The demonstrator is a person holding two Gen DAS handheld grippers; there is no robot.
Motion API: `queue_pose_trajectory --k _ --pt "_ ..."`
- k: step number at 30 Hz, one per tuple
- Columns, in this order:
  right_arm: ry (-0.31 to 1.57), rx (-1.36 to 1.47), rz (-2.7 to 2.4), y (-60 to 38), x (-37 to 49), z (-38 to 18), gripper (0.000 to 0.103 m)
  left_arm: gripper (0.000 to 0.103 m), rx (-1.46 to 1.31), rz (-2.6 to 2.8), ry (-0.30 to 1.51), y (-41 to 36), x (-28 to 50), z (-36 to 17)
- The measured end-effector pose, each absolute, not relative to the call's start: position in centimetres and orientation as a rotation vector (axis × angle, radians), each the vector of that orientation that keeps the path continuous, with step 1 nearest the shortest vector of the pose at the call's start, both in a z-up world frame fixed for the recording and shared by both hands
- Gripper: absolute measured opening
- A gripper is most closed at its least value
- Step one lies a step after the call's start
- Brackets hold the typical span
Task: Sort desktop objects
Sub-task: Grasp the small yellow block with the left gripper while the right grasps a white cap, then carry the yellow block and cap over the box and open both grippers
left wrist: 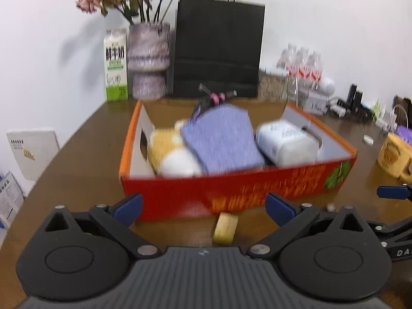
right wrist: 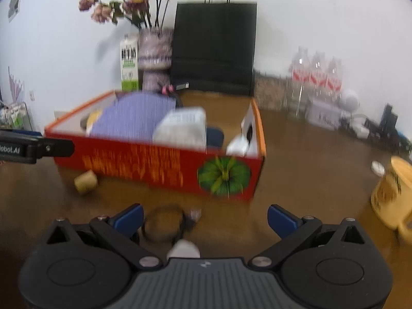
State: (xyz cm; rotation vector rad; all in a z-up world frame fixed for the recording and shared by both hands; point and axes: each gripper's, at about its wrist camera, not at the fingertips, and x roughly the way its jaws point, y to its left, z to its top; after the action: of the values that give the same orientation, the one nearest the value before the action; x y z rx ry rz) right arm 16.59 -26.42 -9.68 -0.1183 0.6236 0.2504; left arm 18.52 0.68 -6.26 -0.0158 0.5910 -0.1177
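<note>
A red cardboard box (left wrist: 231, 193) with an orange rim stands on the brown table and holds a purple cloth (left wrist: 221, 141), a yellow-and-white soft item (left wrist: 170, 152) and a white pack (left wrist: 285, 141). A small yellow block (left wrist: 225, 228) lies on the table in front of the box, between the fingers of my open left gripper (left wrist: 203, 209), untouched. In the right wrist view the same box (right wrist: 159, 164) sits ahead-left, the yellow block (right wrist: 86, 181) at its left corner. My right gripper (right wrist: 204, 217) is open above a black ring-shaped cord (right wrist: 164, 222) and a small white object (right wrist: 184, 249).
Behind the box stand a black paper bag (left wrist: 219, 51), a vase of dried flowers (left wrist: 149, 59) and a green-white carton (left wrist: 116, 64). Water bottles (right wrist: 316, 77) line the back right. A yellow mug (right wrist: 391, 193) sits at the right. The table's left edge (left wrist: 38, 175) is near.
</note>
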Motion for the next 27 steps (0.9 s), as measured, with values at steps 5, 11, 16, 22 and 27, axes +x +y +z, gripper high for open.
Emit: queue_pose_trajectory --k 5,11,16,22,27 --pt "0.674 -0.104 0.260 -26.9 15.5 -11.2 0.090 0.102 -0.015 -0.134 0.642 0.4 18.7 -8.3" --pt "0.696 -0.088 0.293 -26.8 15.2 -11.8 0.056 0.072 0.028 -0.138 0.667 -0.7 19.6 -9.4" --pt "0.682 -0.065 0.309 -27.0 15.1 -11.5 0.027 0.022 0.037 -0.154 0.681 -1.1 20.1 -9.9" --pt "0.667 -0.049 0.305 -27.4 15.1 -11.2 0.027 0.021 0.024 -0.180 0.672 -1.1 19.4 -9.6" --pt "0.636 -0.045 0.302 -27.5 15.0 -10.3 0.027 0.021 0.013 -0.194 0.634 -1.0 18.3 -8.2"
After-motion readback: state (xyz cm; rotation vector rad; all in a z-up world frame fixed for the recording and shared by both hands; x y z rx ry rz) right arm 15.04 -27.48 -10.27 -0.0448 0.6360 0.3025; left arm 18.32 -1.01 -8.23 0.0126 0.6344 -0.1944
